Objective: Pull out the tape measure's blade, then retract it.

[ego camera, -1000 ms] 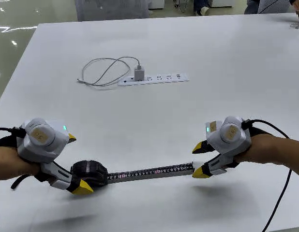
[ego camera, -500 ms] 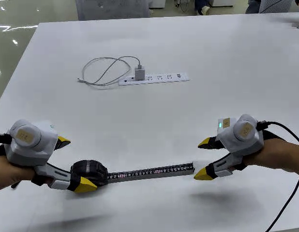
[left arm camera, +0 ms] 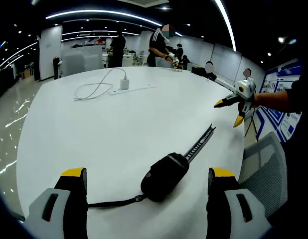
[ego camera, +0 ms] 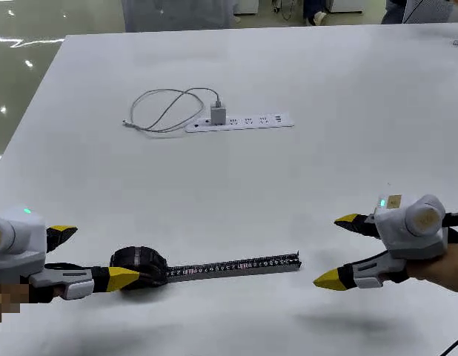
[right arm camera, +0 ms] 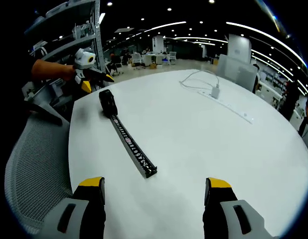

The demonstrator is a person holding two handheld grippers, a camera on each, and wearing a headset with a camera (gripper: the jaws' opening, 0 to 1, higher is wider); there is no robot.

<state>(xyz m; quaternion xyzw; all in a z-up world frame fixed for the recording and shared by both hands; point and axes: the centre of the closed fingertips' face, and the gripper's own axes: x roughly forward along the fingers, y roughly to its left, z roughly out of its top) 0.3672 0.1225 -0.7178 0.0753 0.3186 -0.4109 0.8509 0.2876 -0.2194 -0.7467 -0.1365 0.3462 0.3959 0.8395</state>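
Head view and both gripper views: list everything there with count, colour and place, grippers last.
table: one, white, under everything
tape measure: one, black, near edge, beside the left gripper
blade: one, dark with markings, pulled out flat on the table, pointing at the right gripper
strap: one, black, trailing from the tape measure
power strip: one, white, far middle
charger: one, white, plugged into the power strip
cable: one, white, looped left of the charger
chair: one, grey mesh, at the table's edge
left gripper: yellow-tipped, open
right gripper: yellow-tipped, open, clear of the blade
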